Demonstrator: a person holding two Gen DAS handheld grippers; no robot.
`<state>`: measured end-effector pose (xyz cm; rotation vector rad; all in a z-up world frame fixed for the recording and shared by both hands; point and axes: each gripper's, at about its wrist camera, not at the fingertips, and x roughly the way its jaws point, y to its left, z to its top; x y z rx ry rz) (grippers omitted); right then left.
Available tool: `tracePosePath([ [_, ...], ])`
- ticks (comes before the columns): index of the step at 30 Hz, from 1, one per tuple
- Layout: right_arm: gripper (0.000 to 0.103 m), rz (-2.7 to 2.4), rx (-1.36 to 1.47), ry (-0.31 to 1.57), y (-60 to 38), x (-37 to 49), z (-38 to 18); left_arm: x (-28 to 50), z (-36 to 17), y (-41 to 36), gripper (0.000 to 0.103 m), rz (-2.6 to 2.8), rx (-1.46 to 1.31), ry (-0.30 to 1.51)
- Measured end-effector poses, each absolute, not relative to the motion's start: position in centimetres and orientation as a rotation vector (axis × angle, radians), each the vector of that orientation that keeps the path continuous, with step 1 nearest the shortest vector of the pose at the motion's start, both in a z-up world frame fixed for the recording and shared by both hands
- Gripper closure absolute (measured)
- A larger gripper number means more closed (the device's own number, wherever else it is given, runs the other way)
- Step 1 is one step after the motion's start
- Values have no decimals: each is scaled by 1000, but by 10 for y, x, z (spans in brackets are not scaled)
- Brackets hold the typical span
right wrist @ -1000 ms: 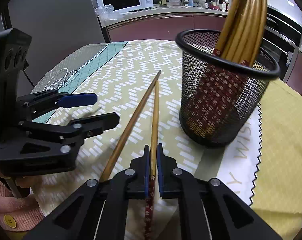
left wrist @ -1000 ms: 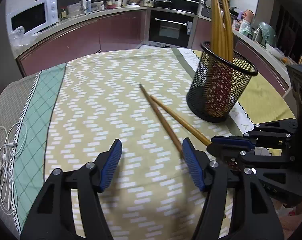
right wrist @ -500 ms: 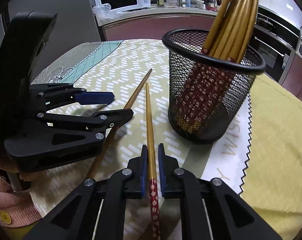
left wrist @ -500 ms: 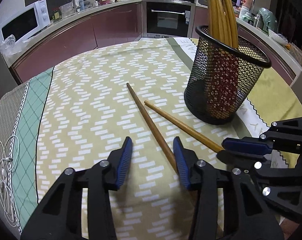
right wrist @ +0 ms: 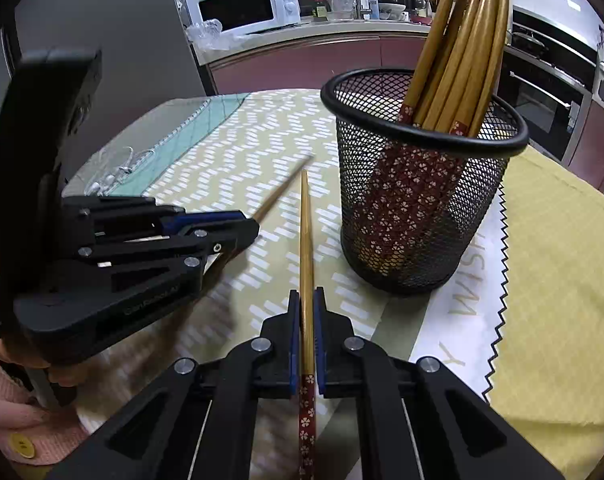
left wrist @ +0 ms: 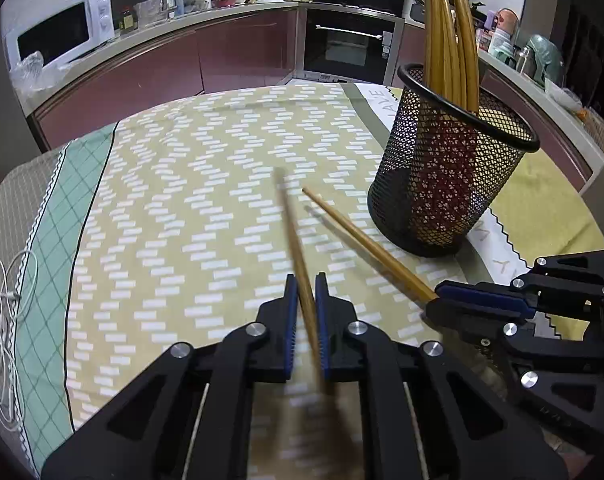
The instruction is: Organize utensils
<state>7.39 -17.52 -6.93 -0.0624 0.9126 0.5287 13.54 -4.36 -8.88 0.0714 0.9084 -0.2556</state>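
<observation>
My left gripper is shut on a wooden chopstick that points forward over the tablecloth, blurred by motion. My right gripper is shut on a second wooden chopstick with a red flowered end; it also shows in the left wrist view, held by the right gripper. The left gripper shows in the right wrist view. A black mesh holder with several chopsticks stands upright, to the right of both held chopsticks.
The table carries a yellow patterned cloth with a green band on the left. White earphones lie at the left edge. A yellow mat with a white zigzag border lies under and right of the holder. Kitchen counters stand behind.
My left gripper has closed on the chopstick that lay between its open fingers and lifted its tip. My right gripper still holds its chopstick, moved slightly toward the holder.
</observation>
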Motion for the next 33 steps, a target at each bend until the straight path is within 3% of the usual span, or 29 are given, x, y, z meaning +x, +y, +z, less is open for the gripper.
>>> tracePosePath([
  [33,97,691,28,925,-162,66,-60,82,-57,-34,95,-319,47,854],
])
